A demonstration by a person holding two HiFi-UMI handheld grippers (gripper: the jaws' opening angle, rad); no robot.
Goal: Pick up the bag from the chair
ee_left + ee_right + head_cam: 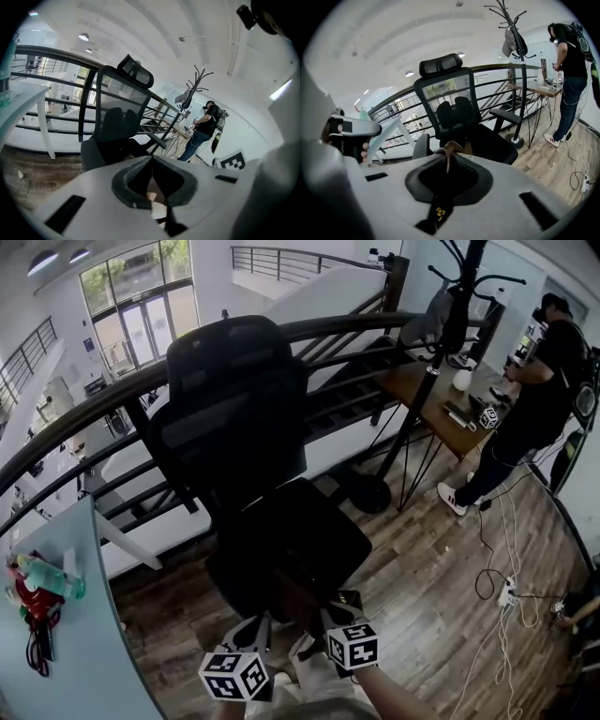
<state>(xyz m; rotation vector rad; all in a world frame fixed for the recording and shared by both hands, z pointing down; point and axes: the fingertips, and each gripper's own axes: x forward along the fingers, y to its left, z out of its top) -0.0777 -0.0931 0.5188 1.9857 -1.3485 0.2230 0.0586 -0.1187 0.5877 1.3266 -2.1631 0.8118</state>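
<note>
A black mesh office chair stands in the middle of the head view. It also shows in the left gripper view as the chair and in the right gripper view as the chair. A black bag with brown straps hangs in front of the seat, between my two grippers. My right gripper is shut on a brown strap; from above, the right gripper sits at the bag's near right. My left gripper has its tips together with a tan piece behind them; from above, the left gripper sits at the bag's near left.
A dark railing runs behind the chair, with a drop beyond. A pale table with a bottle is at the left. A coat stand, a wooden desk and a person are at the back right. Cables lie on the wooden floor.
</note>
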